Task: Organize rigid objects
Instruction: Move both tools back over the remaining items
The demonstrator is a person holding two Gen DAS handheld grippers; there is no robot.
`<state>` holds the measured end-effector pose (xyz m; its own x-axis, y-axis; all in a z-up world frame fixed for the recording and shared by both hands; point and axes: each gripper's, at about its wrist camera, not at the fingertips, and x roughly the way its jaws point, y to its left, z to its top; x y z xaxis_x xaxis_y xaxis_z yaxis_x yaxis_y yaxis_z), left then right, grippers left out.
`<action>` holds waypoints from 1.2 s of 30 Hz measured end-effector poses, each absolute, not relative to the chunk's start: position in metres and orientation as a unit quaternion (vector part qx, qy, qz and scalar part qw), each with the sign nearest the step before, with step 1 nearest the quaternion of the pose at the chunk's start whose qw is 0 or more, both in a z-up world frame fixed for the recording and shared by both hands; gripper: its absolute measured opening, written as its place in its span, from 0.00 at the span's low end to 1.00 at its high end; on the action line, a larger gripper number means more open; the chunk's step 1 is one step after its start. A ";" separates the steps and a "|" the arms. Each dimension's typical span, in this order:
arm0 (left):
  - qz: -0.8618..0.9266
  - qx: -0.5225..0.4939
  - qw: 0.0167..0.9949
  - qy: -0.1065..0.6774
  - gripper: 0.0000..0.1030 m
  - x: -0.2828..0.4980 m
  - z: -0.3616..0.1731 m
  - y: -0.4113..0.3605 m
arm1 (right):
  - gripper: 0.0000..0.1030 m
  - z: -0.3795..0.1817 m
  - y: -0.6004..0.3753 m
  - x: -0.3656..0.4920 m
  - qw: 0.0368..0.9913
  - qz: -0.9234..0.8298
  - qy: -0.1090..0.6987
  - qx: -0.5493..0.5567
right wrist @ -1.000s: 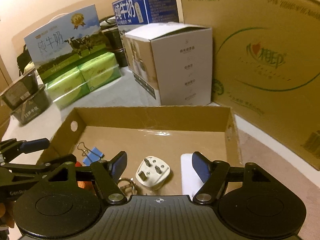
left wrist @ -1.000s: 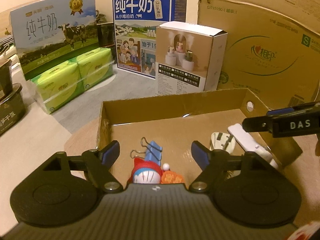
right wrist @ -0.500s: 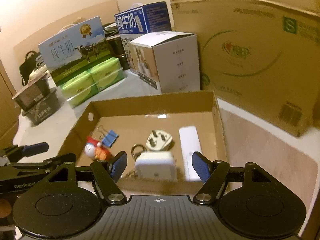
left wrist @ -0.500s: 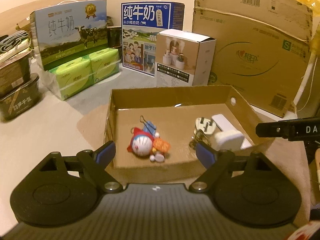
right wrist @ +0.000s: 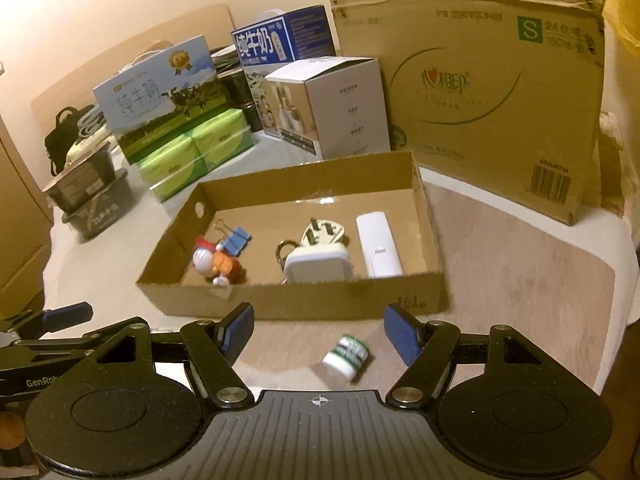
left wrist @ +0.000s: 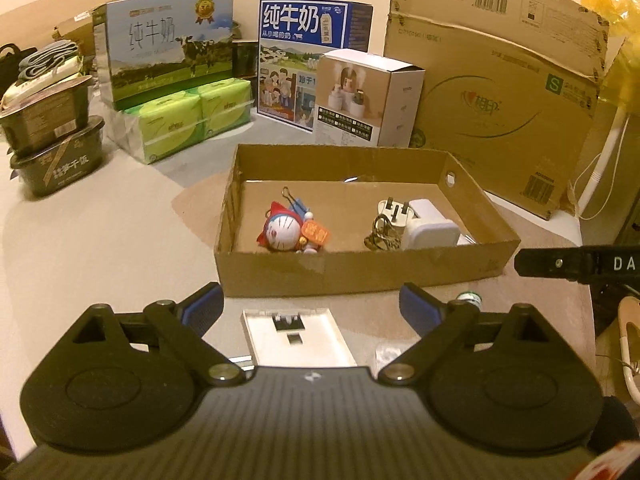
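Left gripper [left wrist: 310,306] jaws opening, nothing between them, over flat white part [left wrist: 296,336]; right gripper [right wrist: 318,330] open, empty, above small bottle [right wrist: 347,356]. Both lie outside cardboard tray [right wrist: 304,300]. Centre pads, then close.

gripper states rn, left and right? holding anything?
Left gripper: jaws opening, holding nothing; a flat white plate lies on the table below the gap.
Right gripper: open, holding nothing; a small white bottle lies untouched below.
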<state>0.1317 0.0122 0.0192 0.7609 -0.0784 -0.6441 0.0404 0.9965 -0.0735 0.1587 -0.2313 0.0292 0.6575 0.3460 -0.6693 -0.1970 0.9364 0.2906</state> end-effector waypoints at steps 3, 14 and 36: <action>-0.031 -0.030 0.937 0.346 0.91 0.121 0.019 0.012 | 0.70 0.028 -0.233 0.149 0.904 0.148 0.388 0.100; -0.019 -0.036 0.934 0.354 0.91 0.089 0.015 0.019 | 0.70 0.025 -0.234 0.114 0.907 0.137 0.385 0.102; -0.005 -0.026 0.928 0.371 0.91 0.065 0.001 0.029 | 0.70 0.004 -0.214 0.083 0.905 0.108 0.408 0.063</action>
